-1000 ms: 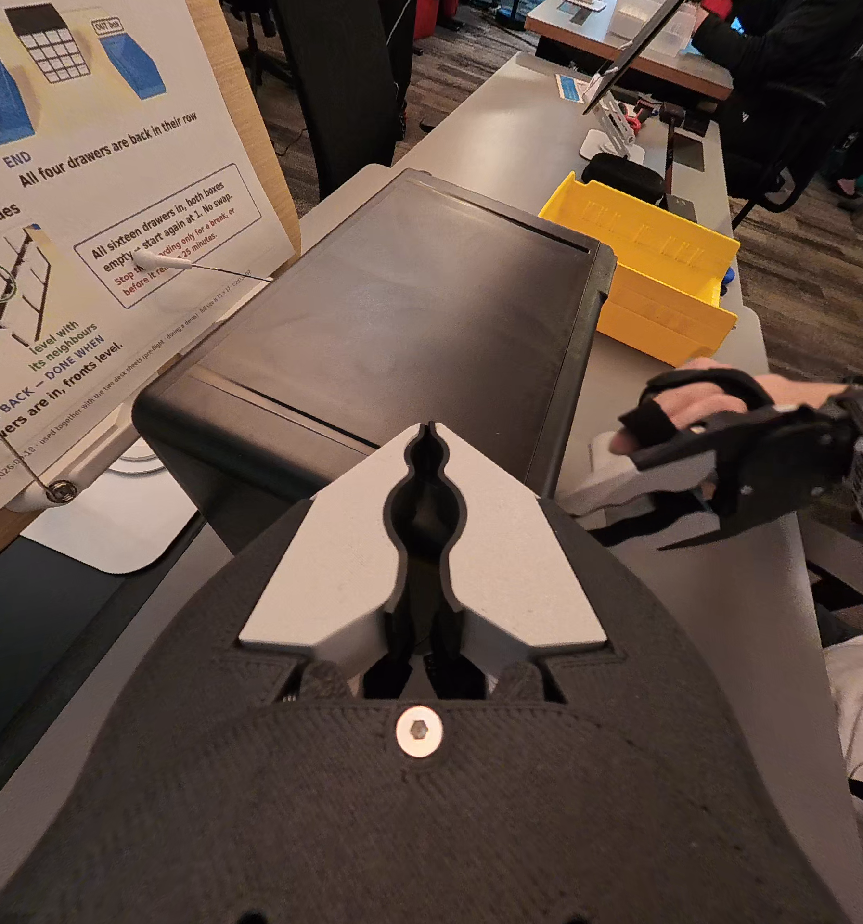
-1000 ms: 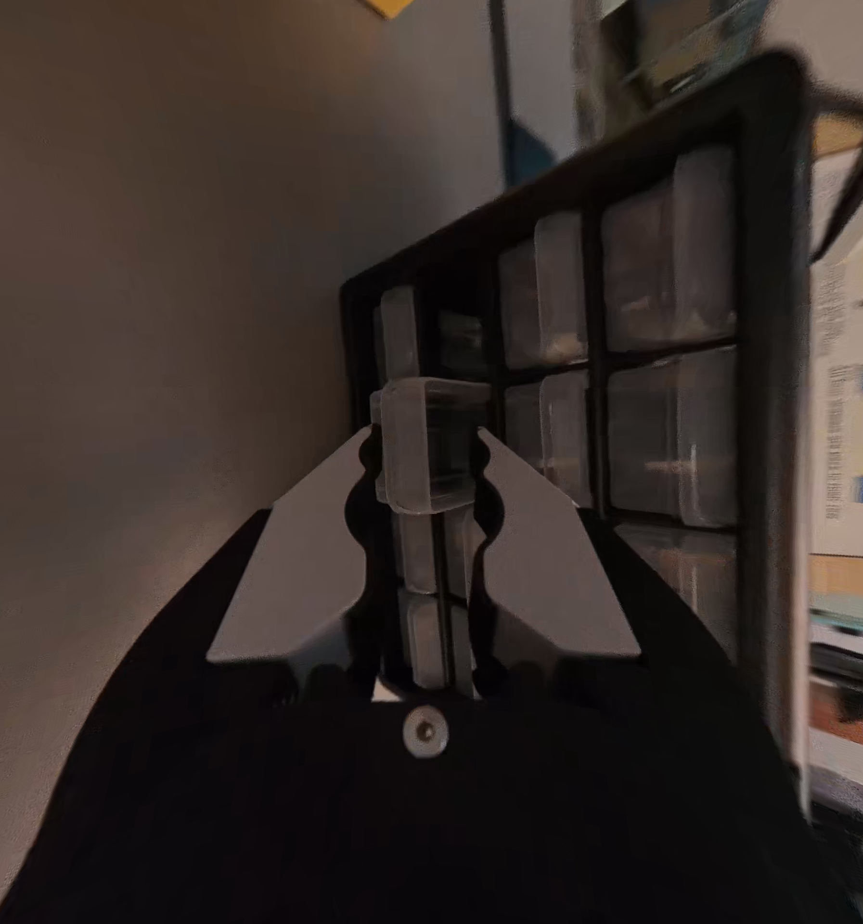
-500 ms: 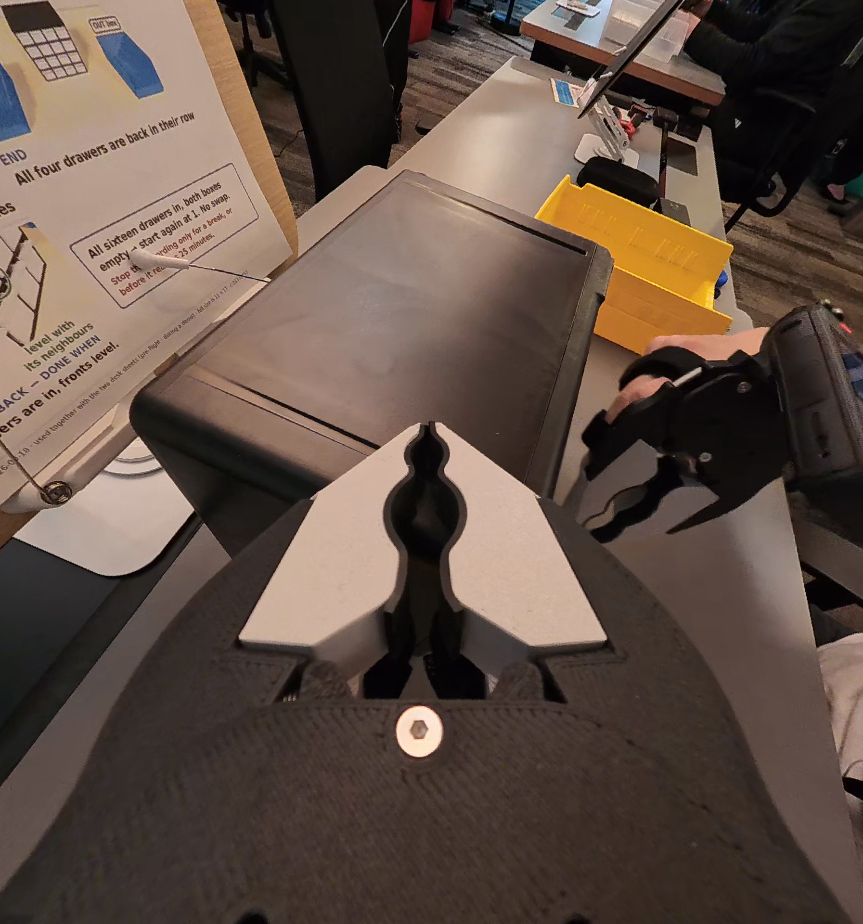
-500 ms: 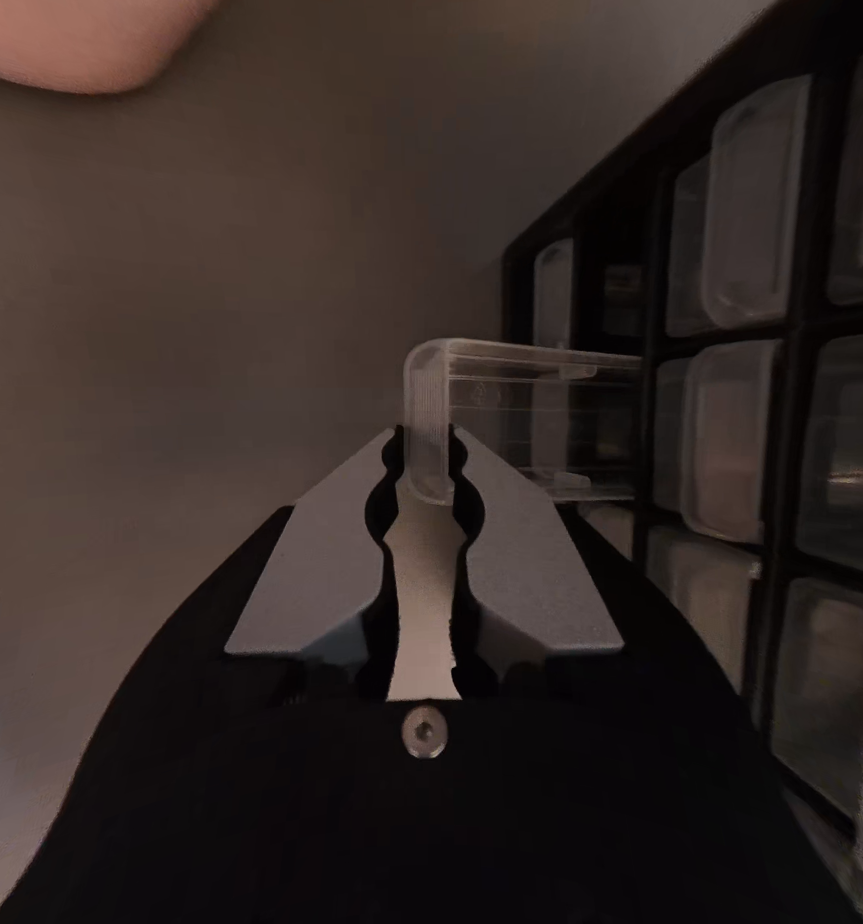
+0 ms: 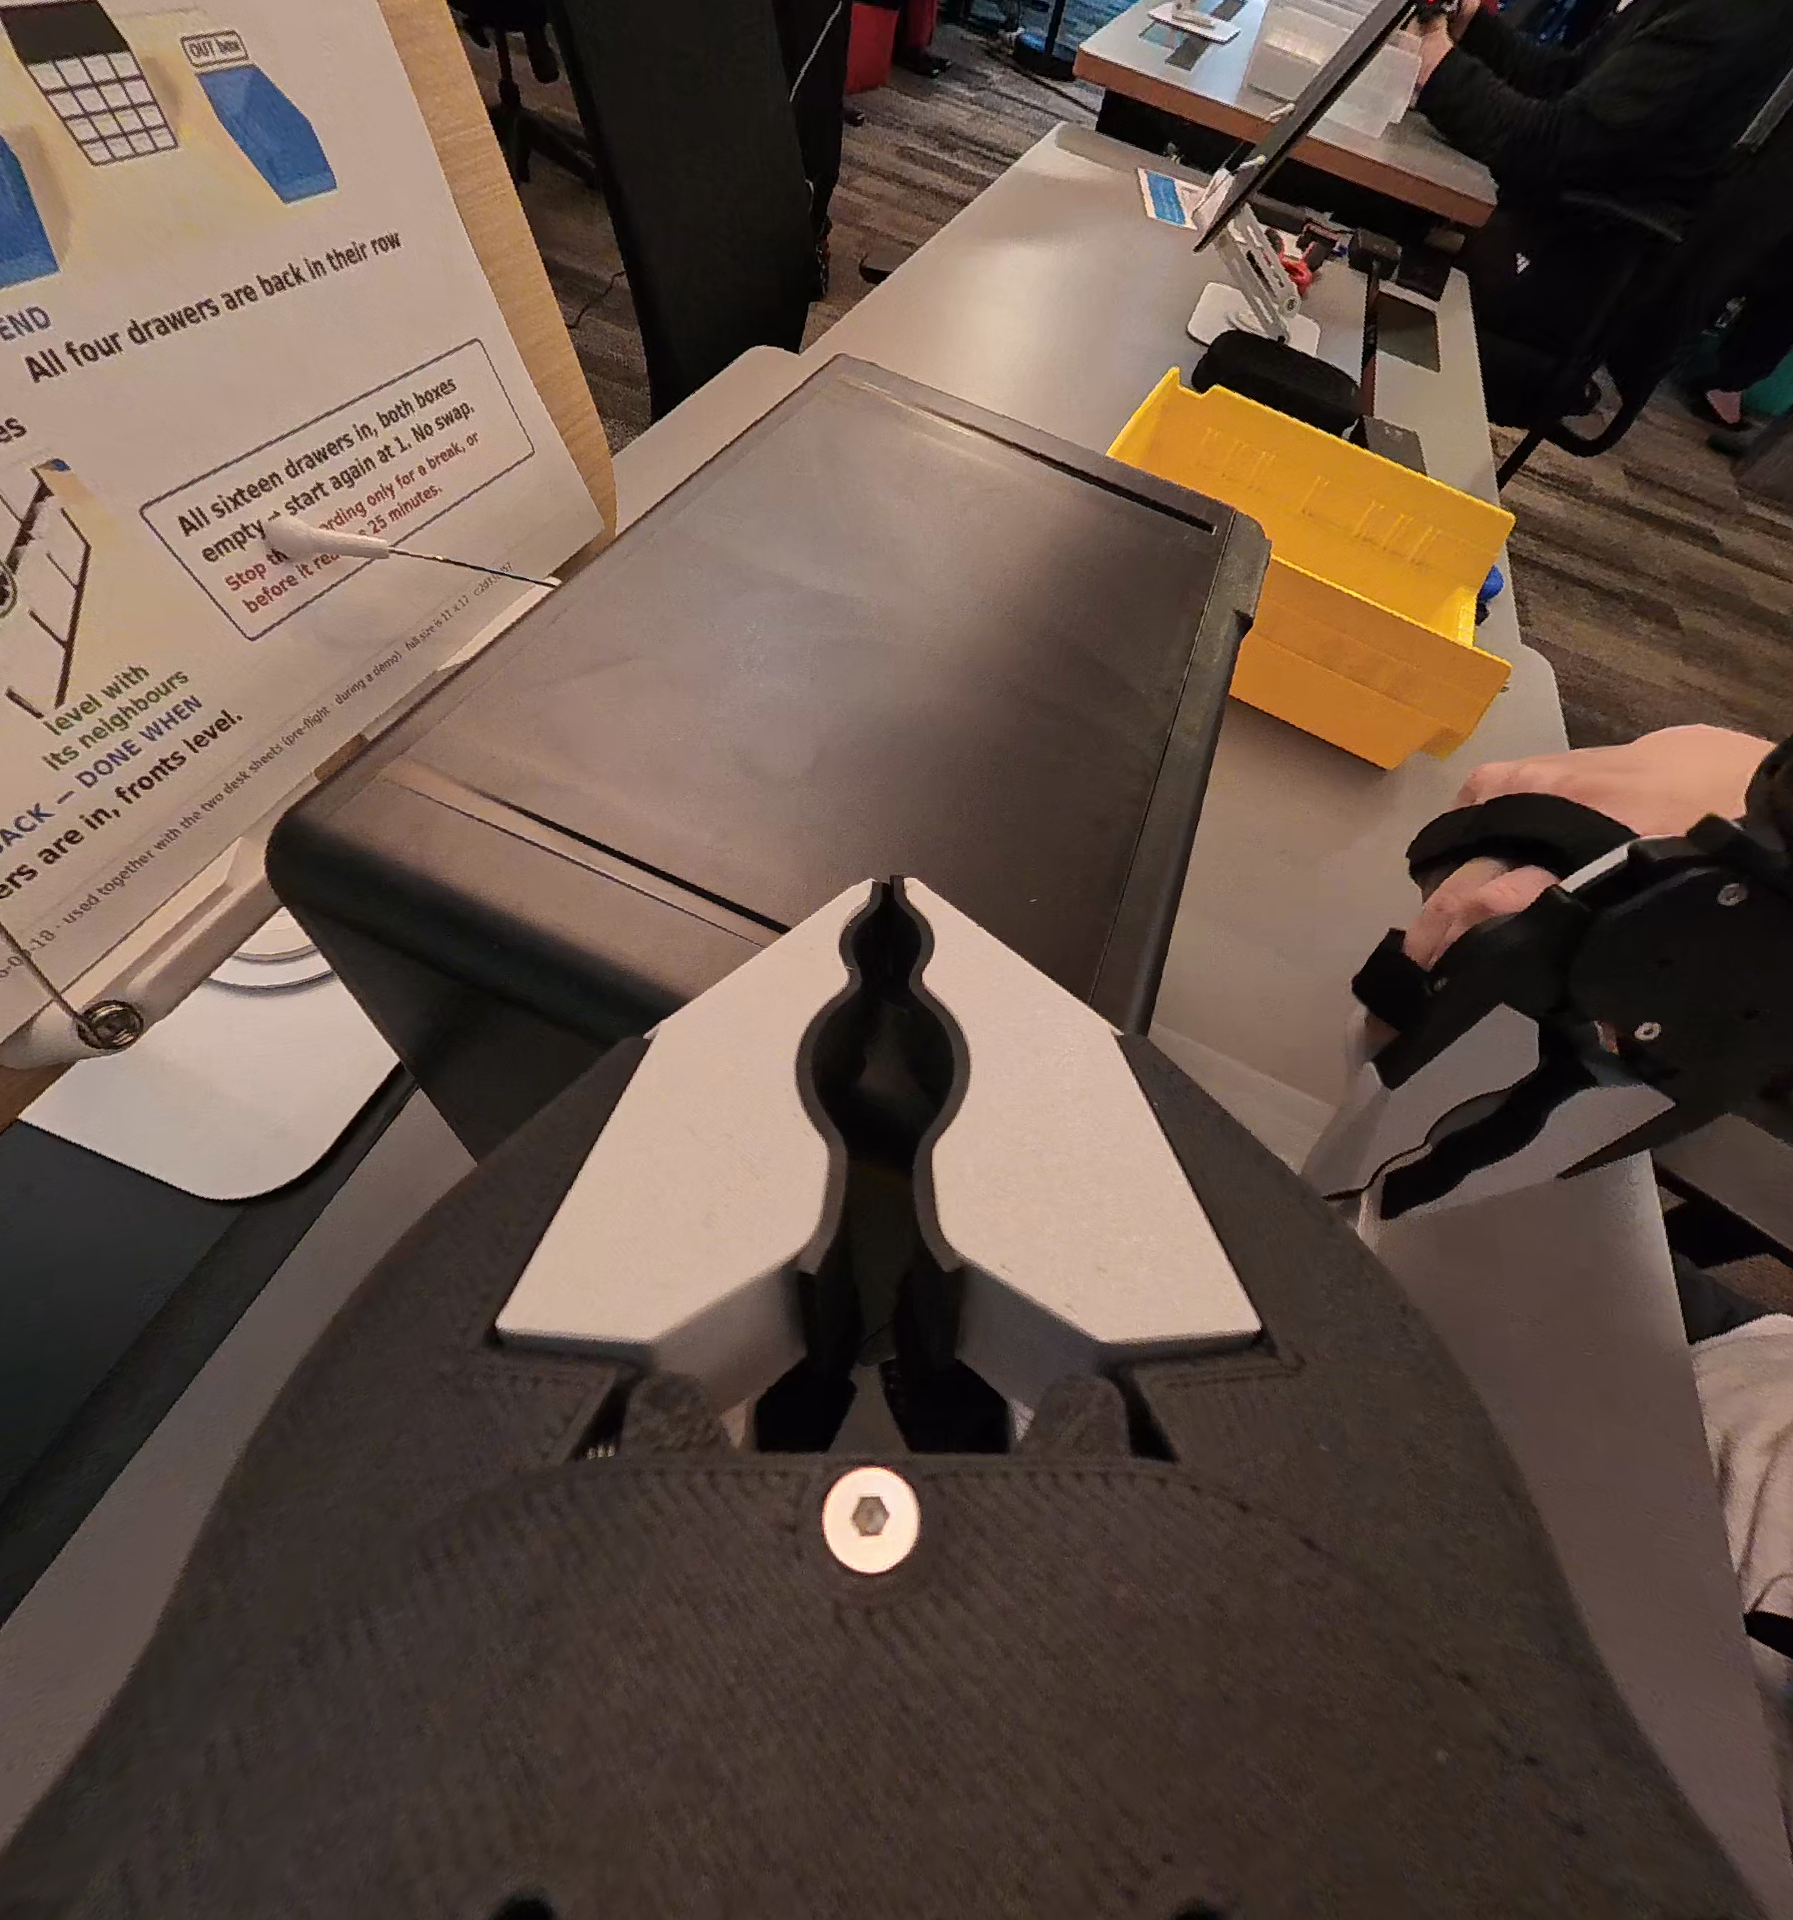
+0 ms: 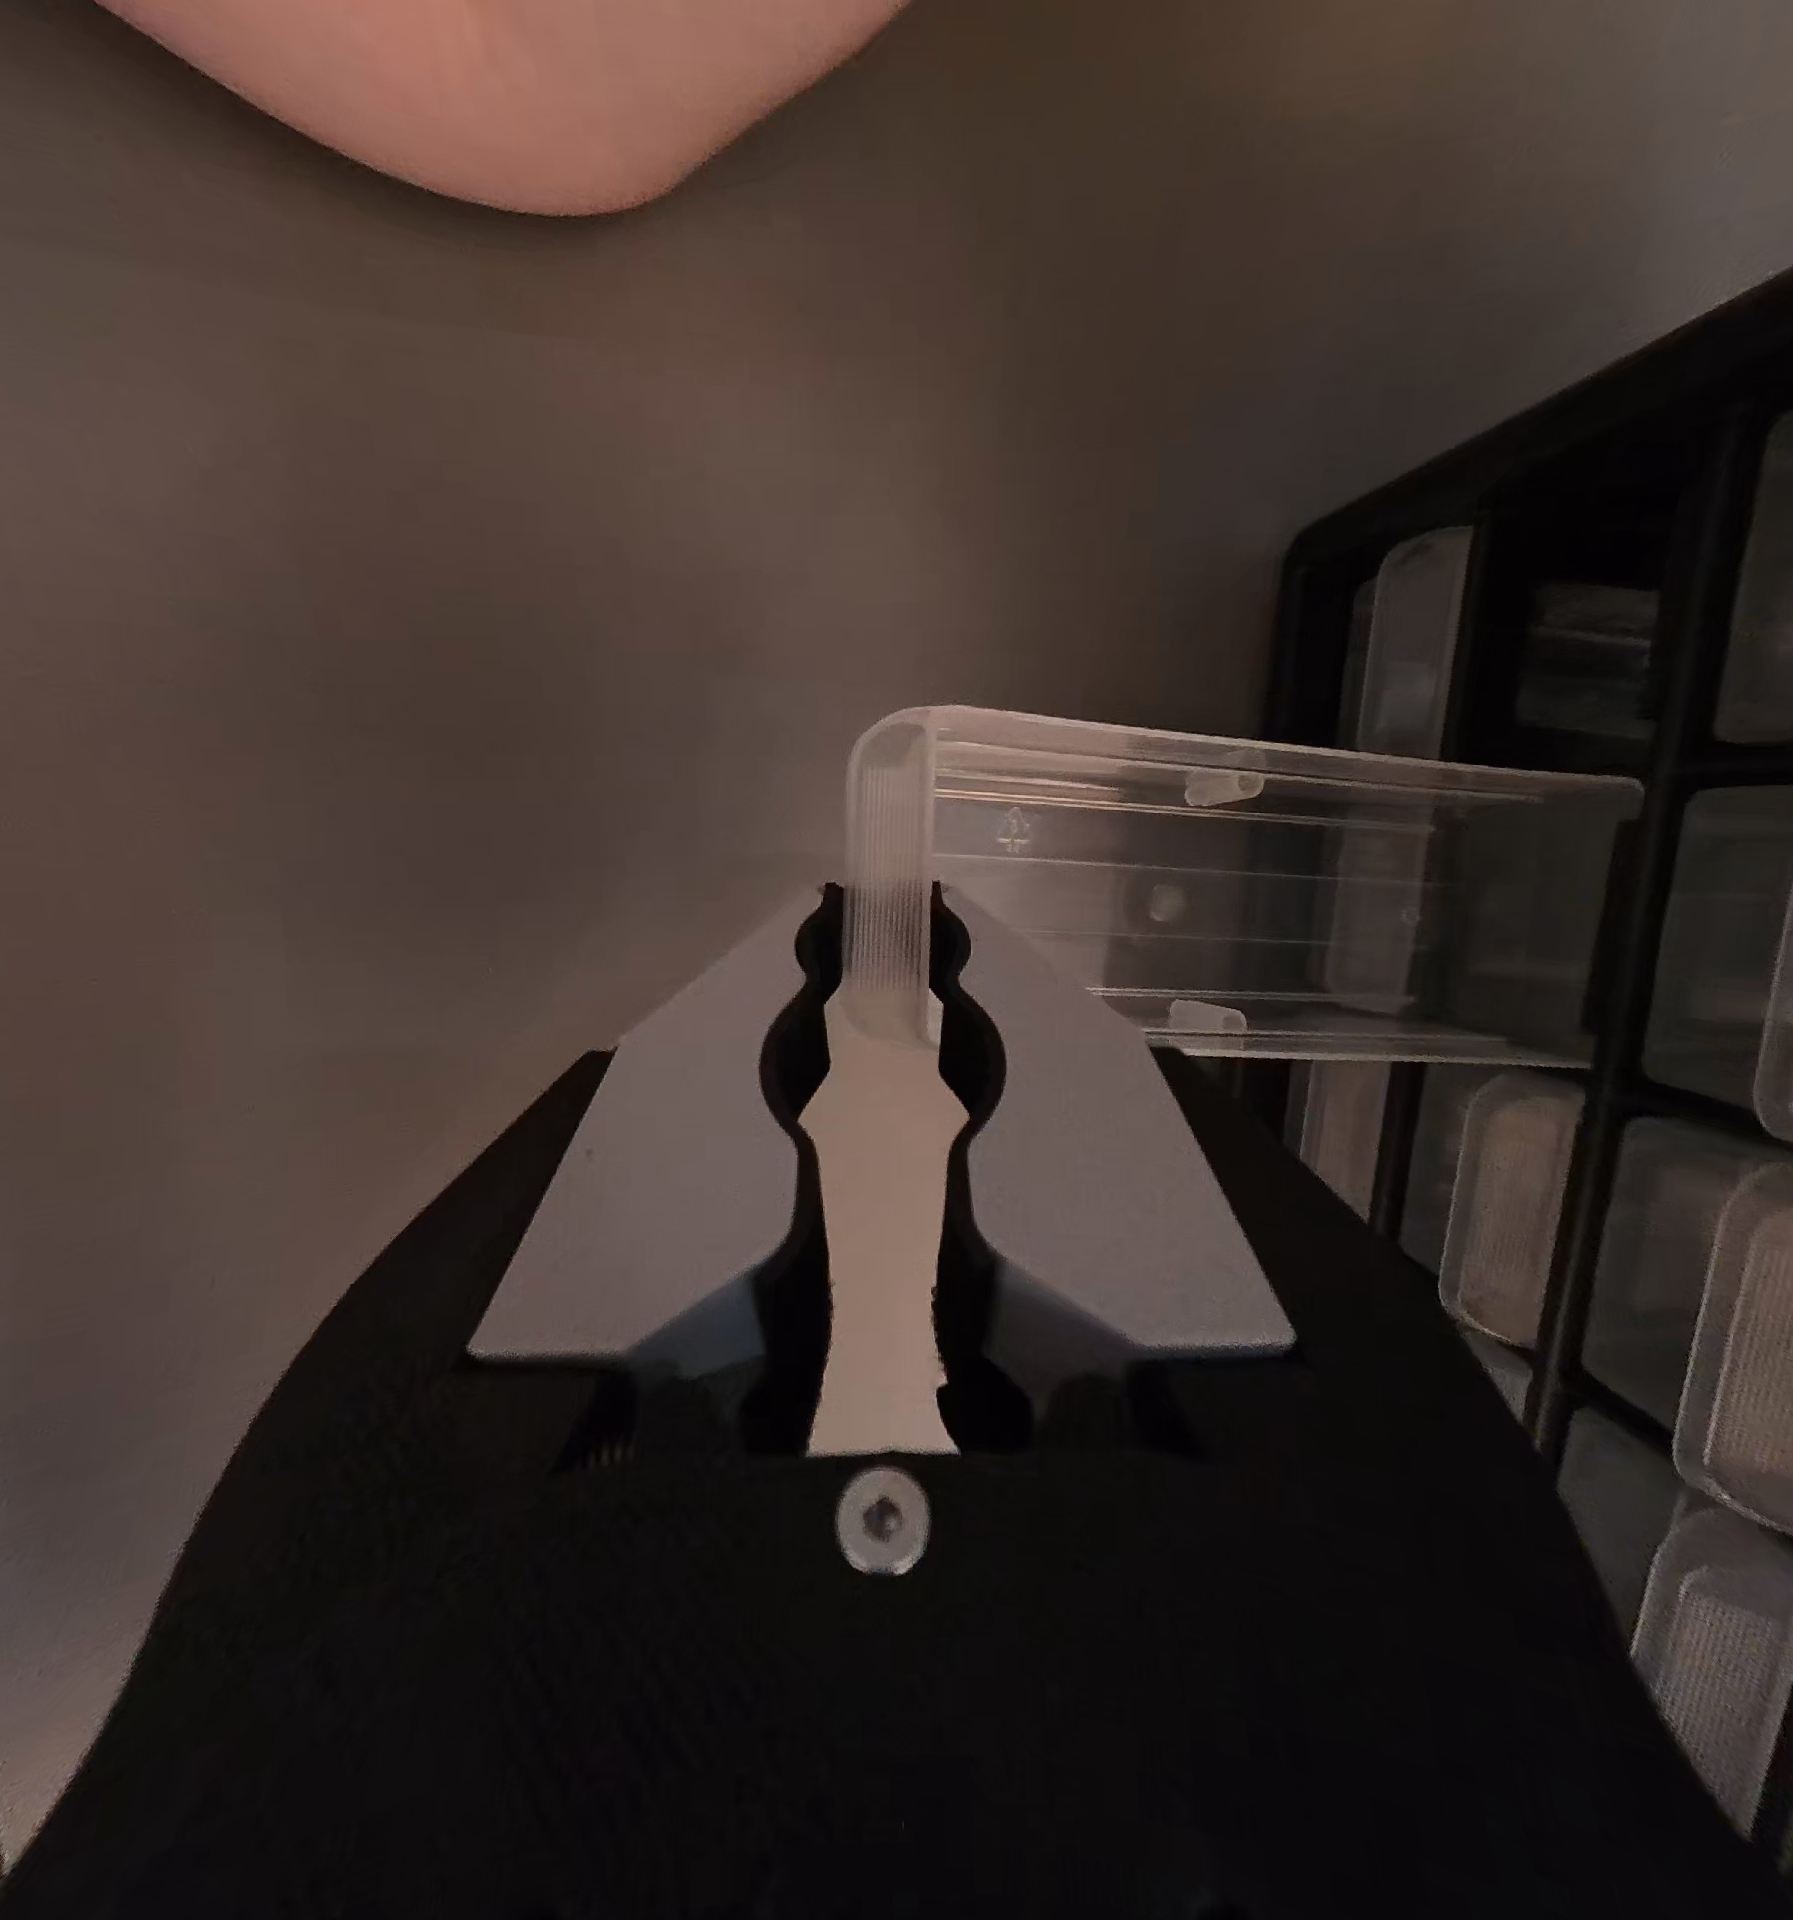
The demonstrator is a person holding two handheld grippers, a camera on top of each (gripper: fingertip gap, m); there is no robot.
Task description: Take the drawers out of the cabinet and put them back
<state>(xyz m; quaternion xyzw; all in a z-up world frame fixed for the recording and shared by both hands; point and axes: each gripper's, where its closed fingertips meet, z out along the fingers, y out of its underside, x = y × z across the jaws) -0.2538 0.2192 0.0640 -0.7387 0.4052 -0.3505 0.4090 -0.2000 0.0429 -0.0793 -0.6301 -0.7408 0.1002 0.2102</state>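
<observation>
- The black cabinet fills the middle of the left wrist view, its flat top bare; in the right wrist view its gridded front runs down the right edge, with clear drawers seated in most cells.
- A yellow bin sits just beyond it at upper right, on the grey table.
- The left gripper hovers at lower centre with its tips together, holding nothing.
- The right gripper is clamped on the front lip of one clear drawer, which juts level toward frame centre, its back end at the cabinet face (whether it is quite free of its slot I cannot tell).
- The drawer looks light, stiff and slick: thin plastic, likely to twist in a pinch. The ribbed front tab is the best hold.
</observation>
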